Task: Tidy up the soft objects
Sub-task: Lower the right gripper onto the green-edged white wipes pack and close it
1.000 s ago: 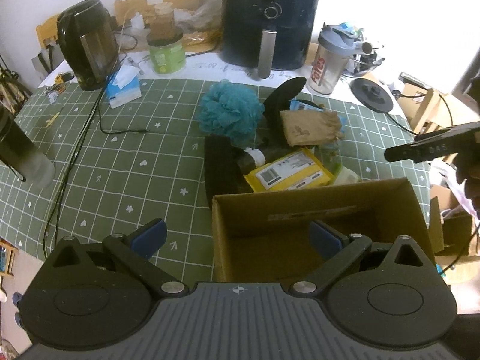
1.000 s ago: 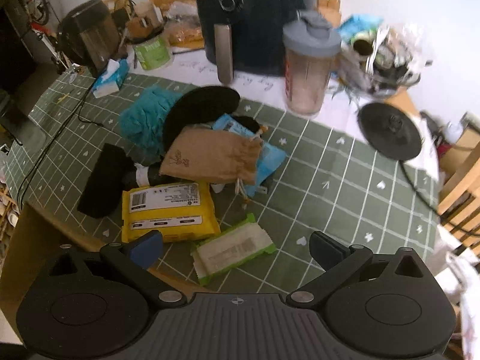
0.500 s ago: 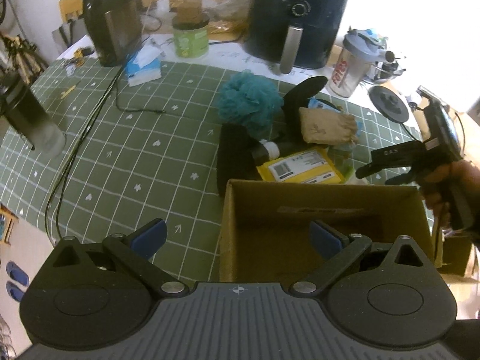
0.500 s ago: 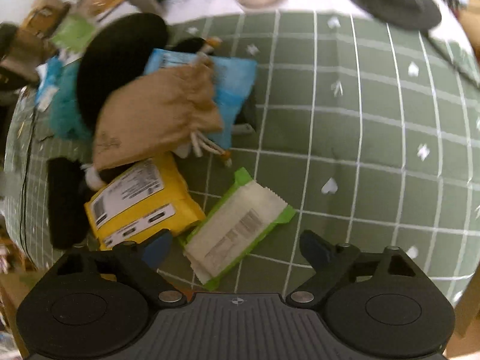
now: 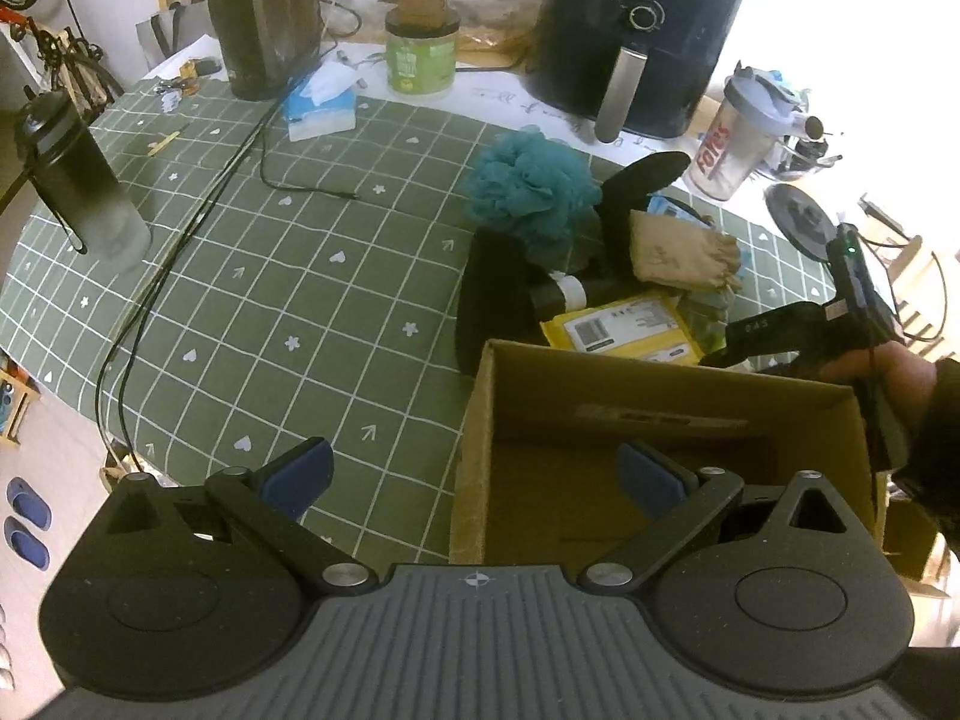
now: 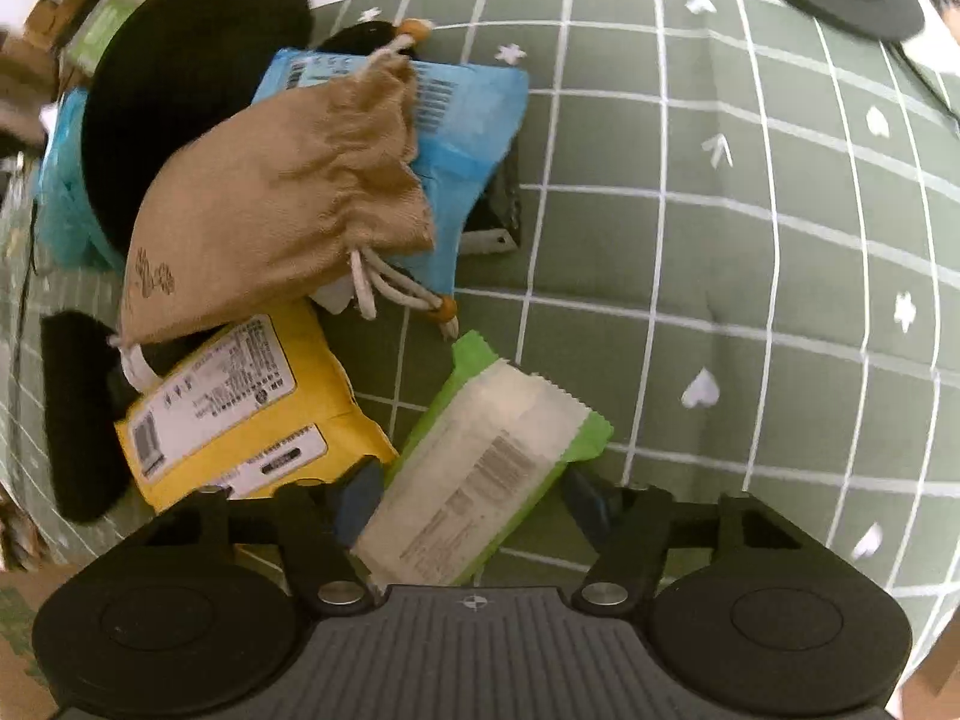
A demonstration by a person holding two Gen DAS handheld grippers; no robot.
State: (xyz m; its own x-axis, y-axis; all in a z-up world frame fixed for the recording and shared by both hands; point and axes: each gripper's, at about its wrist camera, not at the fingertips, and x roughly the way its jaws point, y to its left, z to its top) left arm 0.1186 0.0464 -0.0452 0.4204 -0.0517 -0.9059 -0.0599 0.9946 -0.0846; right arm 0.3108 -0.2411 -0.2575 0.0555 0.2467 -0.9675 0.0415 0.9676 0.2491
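Over the near edge of the desk (image 5: pixel 252 276), left claw (image 5: pixel 474 474) spread wide and empty, straddling the left wall of the cardboard box (image 5: pixel 660 384). Further right, right claw (image 6: pixel 474 495) low over the green wipes pack (image 6: pixel 480 462), jaws closing with the pack's near end between them, not yet pressing on both sides as far as can be seen. Likely trouble: a soft, slippery wrapper folding or squirting out if pinched only at the end; also a left fingertip nudging the yellow pack (image 6: pixel 240 402) lying just beside, dragging it along. Compared with a second earlier: right claw far lower and narrower, wipes pack now filling the lower view instead of lying ahead; left claw hardly shifted, slightly rolled.
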